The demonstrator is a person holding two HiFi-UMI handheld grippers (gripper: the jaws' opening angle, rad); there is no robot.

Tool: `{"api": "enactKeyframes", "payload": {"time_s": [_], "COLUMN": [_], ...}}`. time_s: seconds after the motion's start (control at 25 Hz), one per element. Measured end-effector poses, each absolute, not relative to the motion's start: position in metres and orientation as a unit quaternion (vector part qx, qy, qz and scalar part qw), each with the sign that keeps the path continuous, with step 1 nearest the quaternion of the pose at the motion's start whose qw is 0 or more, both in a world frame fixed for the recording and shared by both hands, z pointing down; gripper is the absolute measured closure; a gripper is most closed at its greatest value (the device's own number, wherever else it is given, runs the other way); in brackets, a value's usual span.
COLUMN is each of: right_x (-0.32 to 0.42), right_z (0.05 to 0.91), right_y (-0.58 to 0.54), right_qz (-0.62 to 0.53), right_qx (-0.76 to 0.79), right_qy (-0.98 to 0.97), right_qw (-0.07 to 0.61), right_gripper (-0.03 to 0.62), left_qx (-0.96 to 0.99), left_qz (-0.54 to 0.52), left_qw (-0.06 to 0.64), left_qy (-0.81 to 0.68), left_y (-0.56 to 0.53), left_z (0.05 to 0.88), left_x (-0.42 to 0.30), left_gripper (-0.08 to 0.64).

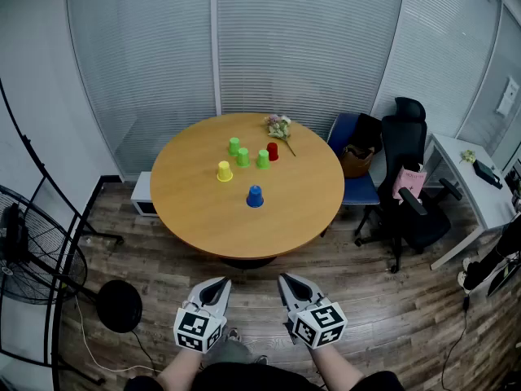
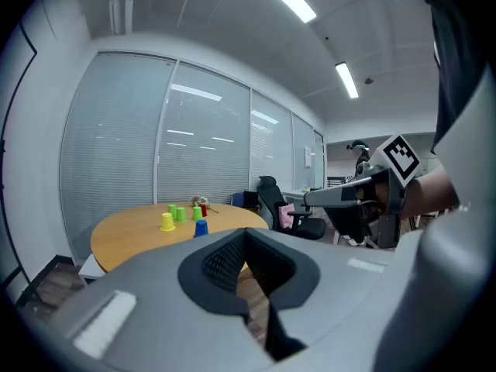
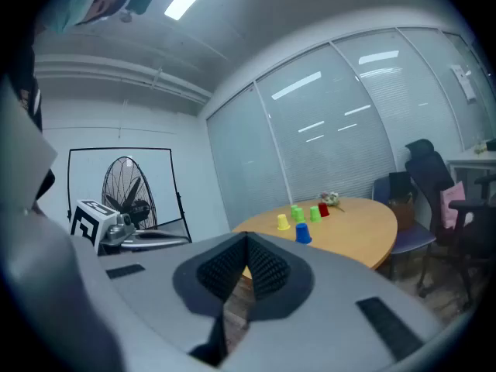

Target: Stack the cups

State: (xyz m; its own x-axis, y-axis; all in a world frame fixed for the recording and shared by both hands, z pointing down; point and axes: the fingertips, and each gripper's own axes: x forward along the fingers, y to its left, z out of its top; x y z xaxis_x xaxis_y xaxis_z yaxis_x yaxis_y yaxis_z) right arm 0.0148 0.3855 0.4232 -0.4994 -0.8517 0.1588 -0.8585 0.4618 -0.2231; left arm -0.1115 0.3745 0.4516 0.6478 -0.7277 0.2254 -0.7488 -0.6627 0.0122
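Several upside-down cups stand on the round wooden table [image 1: 203, 218]. A blue cup [image 1: 255, 195] is nearest, a yellow cup [image 1: 225, 170] is left of it. Three green cups [image 1: 242, 156] and a red cup [image 1: 272, 151] stand farther back. My left gripper [image 1: 220, 284] and right gripper [image 1: 286, 281] hang side by side over the floor, well short of the table, both shut and empty. The left gripper view shows the blue cup [image 2: 201, 228] and yellow cup [image 2: 167, 222] far beyond the shut jaws. In the right gripper view the blue cup [image 3: 302, 233] is equally distant.
A small bunch of flowers [image 1: 279, 125] lies at the table's far edge. A black office chair [image 1: 411, 186] and a blue chair [image 1: 355, 165] stand to the right, a white desk [image 1: 480, 190] beyond. A standing fan [image 1: 28, 251] and a black stool [image 1: 120, 305] are on the left.
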Motion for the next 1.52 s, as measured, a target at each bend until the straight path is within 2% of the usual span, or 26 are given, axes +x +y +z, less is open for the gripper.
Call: {"api": "enactKeyframes", "payload": {"time_s": [0.48, 0.52, 0.6, 0.64, 1.08, 1.52], "right_x": [0.014, 0.014, 0.015, 0.014, -0.010, -0.010], "right_z": [0.440, 0.443, 0.449, 0.451, 0.475, 0.504], "right_y": [0.356, 0.347, 0.327, 0.317, 0.190, 0.114], "right_qz": [0.142, 0.144, 0.148, 0.150, 0.157, 0.160], "right_qx": [0.495, 0.498, 0.507, 0.510, 0.547, 0.560], "right_qy": [-0.857, -0.855, -0.849, -0.846, -0.820, -0.806], "right_qw": [0.020, 0.022, 0.029, 0.032, 0.065, 0.108], "right_gripper": [0.565, 0.534, 0.449, 0.445, 0.441, 0.416], "left_qx": [0.920, 0.921, 0.921, 0.920, 0.926, 0.929], "left_qz": [0.073, 0.074, 0.080, 0.082, 0.102, 0.110], "left_qw": [0.080, 0.083, 0.093, 0.097, 0.110, 0.138], "left_qy": [-0.376, -0.373, -0.371, -0.370, -0.345, -0.325], "left_y": [0.344, 0.335, 0.314, 0.302, 0.157, 0.100], "left_z": [0.462, 0.466, 0.473, 0.475, 0.490, 0.515], "left_x": [-0.088, -0.087, -0.087, -0.088, -0.123, -0.127], "left_gripper": [0.541, 0.525, 0.408, 0.382, 0.382, 0.382]}}
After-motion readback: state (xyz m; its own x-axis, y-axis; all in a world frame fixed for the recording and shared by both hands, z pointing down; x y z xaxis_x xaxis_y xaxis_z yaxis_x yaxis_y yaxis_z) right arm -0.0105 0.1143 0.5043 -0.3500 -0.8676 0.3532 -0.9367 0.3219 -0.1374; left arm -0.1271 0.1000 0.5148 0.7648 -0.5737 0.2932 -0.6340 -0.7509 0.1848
